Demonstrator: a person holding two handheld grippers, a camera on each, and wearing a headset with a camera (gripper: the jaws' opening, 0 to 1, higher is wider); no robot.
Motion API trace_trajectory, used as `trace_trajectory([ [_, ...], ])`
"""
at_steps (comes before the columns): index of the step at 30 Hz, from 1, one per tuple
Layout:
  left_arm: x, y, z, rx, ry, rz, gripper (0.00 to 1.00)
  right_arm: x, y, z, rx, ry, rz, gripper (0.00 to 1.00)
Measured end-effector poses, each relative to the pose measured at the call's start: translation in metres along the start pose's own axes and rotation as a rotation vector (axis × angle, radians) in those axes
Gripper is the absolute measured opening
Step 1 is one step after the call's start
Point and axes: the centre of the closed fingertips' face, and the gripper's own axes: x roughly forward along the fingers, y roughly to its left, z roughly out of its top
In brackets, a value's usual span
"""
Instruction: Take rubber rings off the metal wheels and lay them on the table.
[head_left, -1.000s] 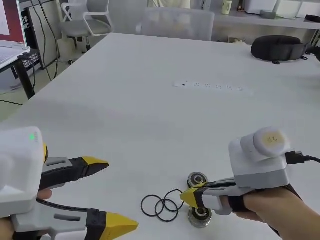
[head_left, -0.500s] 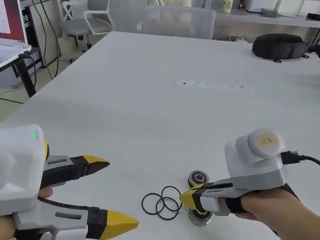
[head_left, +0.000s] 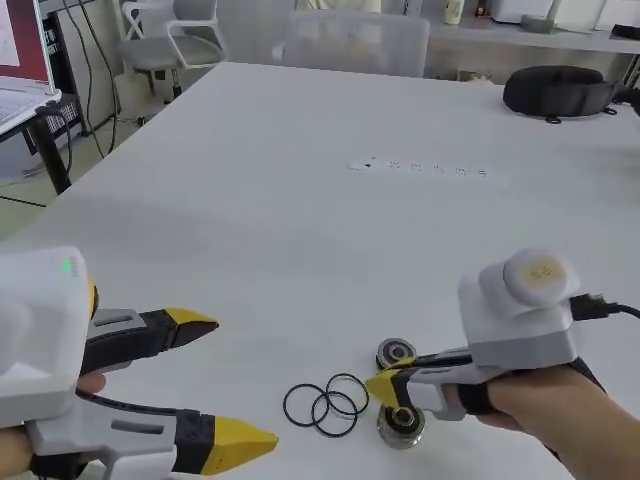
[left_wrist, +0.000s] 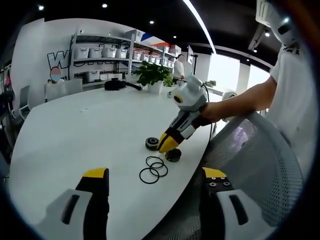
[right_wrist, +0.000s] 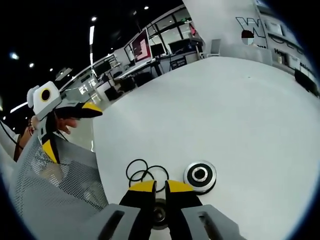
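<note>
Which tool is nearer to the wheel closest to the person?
Right. The right tool is just above that wheel, tips nearly on it. The left tool is open and away to the left, beyond the loose rubber rings.

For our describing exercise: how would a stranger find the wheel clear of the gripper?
On the white table's near edge lie three black rings. Of two metal wheels beside them, take the farther wheel; the right gripper hangs over the nearer wheel.
</note>
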Motion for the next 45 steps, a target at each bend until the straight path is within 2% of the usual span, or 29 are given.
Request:
trace_trajectory([
  [7,0.0,0.0,-0.001,0.004,0.006,0.003,0.71,-0.005,-0.005,0.006,0.015,-0.026,-0.013,0.05],
  [15,0.0,0.0,-0.001,0.011,0.015,0.0,0.71,-0.016,-0.018,0.019,0.047,-0.087,-0.046,0.05],
  [18,0.0,-0.002,-0.002,0.058,0.041,-0.004,0.71,-0.021,-0.025,0.024,0.069,-0.114,-0.06,0.05],
  [22,0.0,-0.007,0.007,0.083,0.031,-0.03,0.72,-0.026,-0.036,0.025,0.098,-0.133,-0.086,0.05],
  [27,0.001,-0.008,0.028,0.126,-0.004,-0.047,0.72,-0.029,-0.044,0.024,0.12,-0.138,-0.109,0.05],
  [34,0.003,-0.001,0.058,0.203,-0.031,-0.057,0.7,-0.033,-0.055,0.018,0.159,-0.136,-0.138,0.05],
  [39,0.008,0.003,0.086,0.265,-0.06,-0.06,0.68,-0.033,-0.057,0.014,0.163,-0.124,-0.15,0.05],
  [42,0.014,0.002,0.105,0.316,-0.081,-0.077,0.65,-0.032,-0.06,0.011,0.168,-0.116,-0.15,0.05],
  [45,0.021,0.001,0.119,0.355,-0.087,-0.09,0.64,-0.033,-0.06,0.01,0.168,-0.111,-0.156,0.06],
])
